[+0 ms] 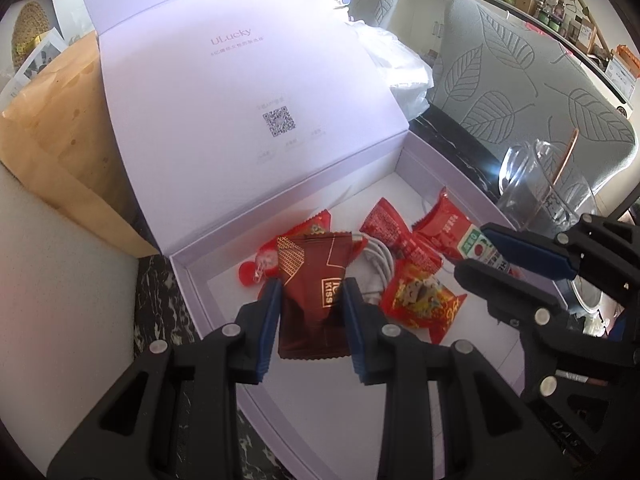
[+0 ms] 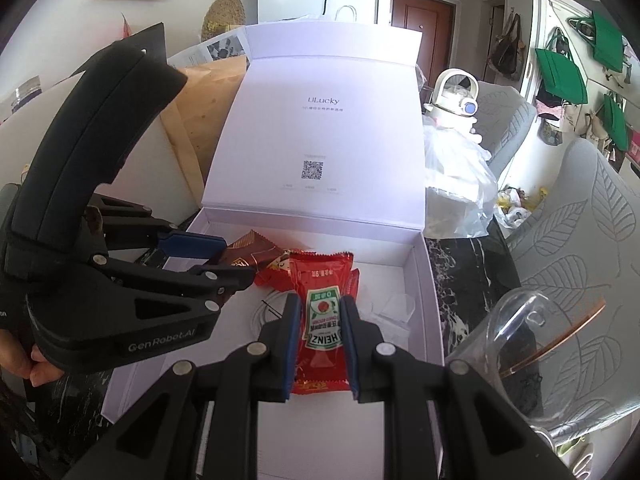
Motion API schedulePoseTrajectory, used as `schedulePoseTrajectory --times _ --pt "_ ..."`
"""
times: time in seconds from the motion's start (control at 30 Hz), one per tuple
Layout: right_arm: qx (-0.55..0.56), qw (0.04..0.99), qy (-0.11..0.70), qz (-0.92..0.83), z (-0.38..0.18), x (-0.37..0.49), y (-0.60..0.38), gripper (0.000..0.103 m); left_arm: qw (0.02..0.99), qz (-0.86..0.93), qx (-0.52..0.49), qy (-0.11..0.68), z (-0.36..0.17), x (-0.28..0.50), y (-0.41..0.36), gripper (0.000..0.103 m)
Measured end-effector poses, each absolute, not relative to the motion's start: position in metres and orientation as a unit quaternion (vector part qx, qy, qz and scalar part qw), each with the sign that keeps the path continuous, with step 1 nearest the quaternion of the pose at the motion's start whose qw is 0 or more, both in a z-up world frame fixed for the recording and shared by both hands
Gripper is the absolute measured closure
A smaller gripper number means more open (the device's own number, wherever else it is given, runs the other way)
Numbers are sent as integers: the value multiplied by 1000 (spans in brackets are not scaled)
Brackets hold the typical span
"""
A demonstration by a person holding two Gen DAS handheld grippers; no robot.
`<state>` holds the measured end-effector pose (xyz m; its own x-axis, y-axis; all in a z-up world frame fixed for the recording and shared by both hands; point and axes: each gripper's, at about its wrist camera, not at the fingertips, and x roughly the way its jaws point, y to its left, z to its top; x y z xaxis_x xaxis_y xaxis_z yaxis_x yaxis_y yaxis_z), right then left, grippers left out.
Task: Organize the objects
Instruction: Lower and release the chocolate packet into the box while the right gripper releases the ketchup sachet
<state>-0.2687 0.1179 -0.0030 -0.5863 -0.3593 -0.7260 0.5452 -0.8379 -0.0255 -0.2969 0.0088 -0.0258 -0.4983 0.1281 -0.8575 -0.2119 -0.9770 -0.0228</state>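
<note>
Box (image 1: 448,168) sits open on the marble desk (image 1: 160,312), lid (image 1: 240,92) standing up along its far edge. Left gripper (image 1: 310,292) is clamped on a dark red sachet (image 1: 316,280), pads pressing both its sides, sachet hanging over the box's near-left part. Right gripper (image 2: 320,310) is clamped on a ketchup packet (image 2: 322,320), held over the box's middle, label upside down in the right wrist view.

Inside the box, toward the lid edge: red snack packets (image 1: 400,236), a coiled white cable (image 1: 376,260), a red-yellow snack packet (image 1: 420,300), and a small red round piece (image 1: 250,272) near the left wall. Some packets touch or overlap the cable.

Clear plastic cup (image 2: 520,344) with a copper-coloured rim lies tilted on the desk just beside the box's right wall. White plastic bag (image 2: 452,172) sits by the lid's right edge; brown paper bag (image 1: 60,132) stands left of the lid. Person's fingers (image 2: 36,364) grip the left gripper's handle.
</note>
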Motion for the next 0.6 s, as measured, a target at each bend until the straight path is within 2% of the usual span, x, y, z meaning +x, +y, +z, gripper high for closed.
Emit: schedulePoseTrajectory --times 0.6 --pt "397 247 118 -876 -17 -309 108 84 110 853 -507 49 -40 -332 13 73"
